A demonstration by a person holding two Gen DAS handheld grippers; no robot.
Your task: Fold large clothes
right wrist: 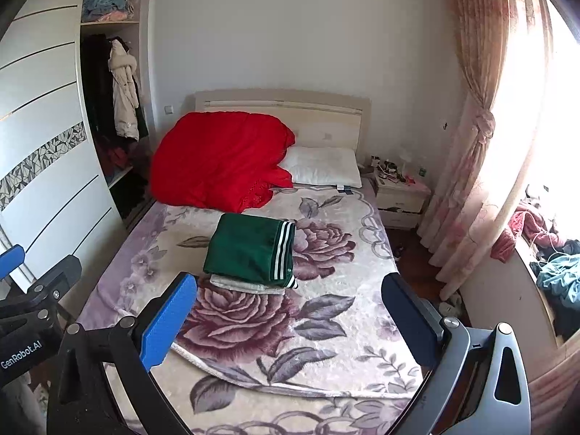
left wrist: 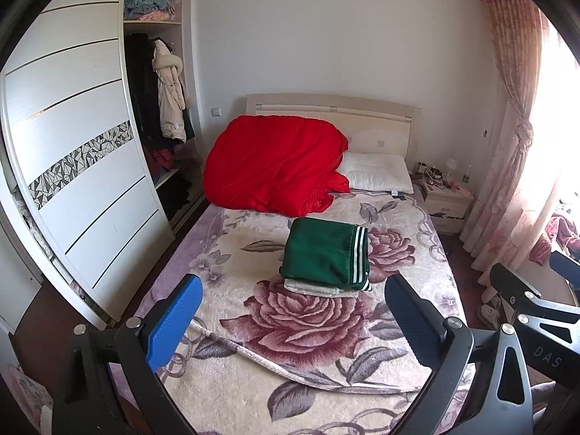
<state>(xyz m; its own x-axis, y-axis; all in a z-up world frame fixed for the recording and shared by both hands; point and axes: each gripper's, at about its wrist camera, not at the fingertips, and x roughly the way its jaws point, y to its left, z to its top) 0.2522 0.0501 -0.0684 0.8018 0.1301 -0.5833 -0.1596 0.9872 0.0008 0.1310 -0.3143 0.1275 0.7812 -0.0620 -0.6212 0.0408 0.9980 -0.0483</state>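
Observation:
A folded green garment with white stripes (left wrist: pixel 322 250) lies on a folded pale garment (left wrist: pixel 315 290) in the middle of the bed; both also show in the right wrist view, the green one (right wrist: pixel 250 250) above the pale one (right wrist: pixel 243 284). My left gripper (left wrist: pixel 293 320) is open and empty, held above the foot of the bed, well short of the stack. My right gripper (right wrist: pixel 290 320) is open and empty, beside the left one. The right gripper shows at the right edge of the left wrist view (left wrist: pixel 536 301).
The bed has a floral blanket (left wrist: pixel 297 326), a red quilt (left wrist: pixel 275 166) and a white pillow (left wrist: pixel 377 174) at the head. A wardrobe (left wrist: pixel 79 166) stands on the left. A nightstand (left wrist: pixel 446 199) and curtains (left wrist: pixel 514 137) are on the right.

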